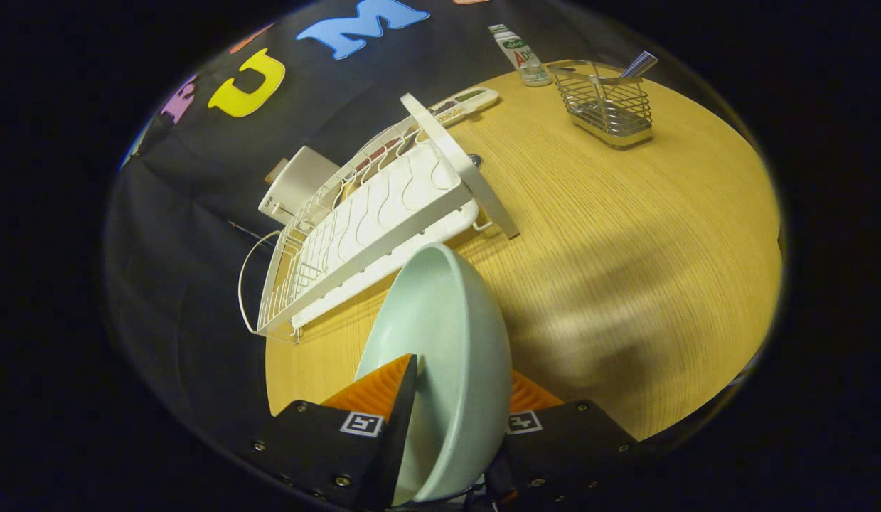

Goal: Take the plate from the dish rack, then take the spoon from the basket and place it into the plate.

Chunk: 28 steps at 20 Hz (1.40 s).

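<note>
I have the tool [451, 398] clamped on the plate [440, 341], one finger on each face of its rim. The plate is pale mint green, smooth and glossy, held on edge above the wooden counter [625, 235], just in front of the white dish rack [369, 220]. Beyond it, the wire basket [609, 107] holds the spoon [639, 65], only its striped handle showing. A small bottle [520, 54] beside the basket bears a green and red label I cannot read.

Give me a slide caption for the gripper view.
Tool clamps the pale green plate beside the white dish rack; wire basket beyond.
</note>
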Available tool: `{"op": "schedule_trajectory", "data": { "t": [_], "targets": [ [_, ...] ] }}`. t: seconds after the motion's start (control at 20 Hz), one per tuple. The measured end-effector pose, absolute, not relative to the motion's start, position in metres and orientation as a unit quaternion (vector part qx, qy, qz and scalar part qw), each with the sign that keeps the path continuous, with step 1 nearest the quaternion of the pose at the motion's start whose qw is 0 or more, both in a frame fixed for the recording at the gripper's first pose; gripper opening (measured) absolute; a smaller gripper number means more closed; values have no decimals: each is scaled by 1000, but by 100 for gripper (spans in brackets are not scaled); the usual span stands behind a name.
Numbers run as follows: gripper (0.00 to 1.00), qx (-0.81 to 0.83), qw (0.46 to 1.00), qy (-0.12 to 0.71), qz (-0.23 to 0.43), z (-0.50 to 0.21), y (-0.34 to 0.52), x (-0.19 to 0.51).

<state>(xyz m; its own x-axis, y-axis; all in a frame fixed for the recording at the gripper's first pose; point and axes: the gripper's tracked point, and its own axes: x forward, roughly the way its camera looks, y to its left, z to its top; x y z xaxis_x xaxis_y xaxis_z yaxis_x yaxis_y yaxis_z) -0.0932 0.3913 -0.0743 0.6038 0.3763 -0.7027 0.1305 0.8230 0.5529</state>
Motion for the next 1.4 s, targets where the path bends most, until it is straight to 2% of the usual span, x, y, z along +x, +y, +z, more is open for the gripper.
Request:
{"op": "schedule_trajectory", "data": {
  "t": [0.1,0.25,0.5,0.7,1.1,1.4],
  "targets": [
    [46,278,849,444,66,-79,391,-95],
    [61,267,851,448,64,-82,390,-97],
    [62,251,856,448,62,-82,388,-97],
    [73,233,859,452,54,-85,382,-96],
    [78,183,871,455,24,-86,361,-94],
    [78,176,896,408,-26,-63,326,-75]
  ]
}}
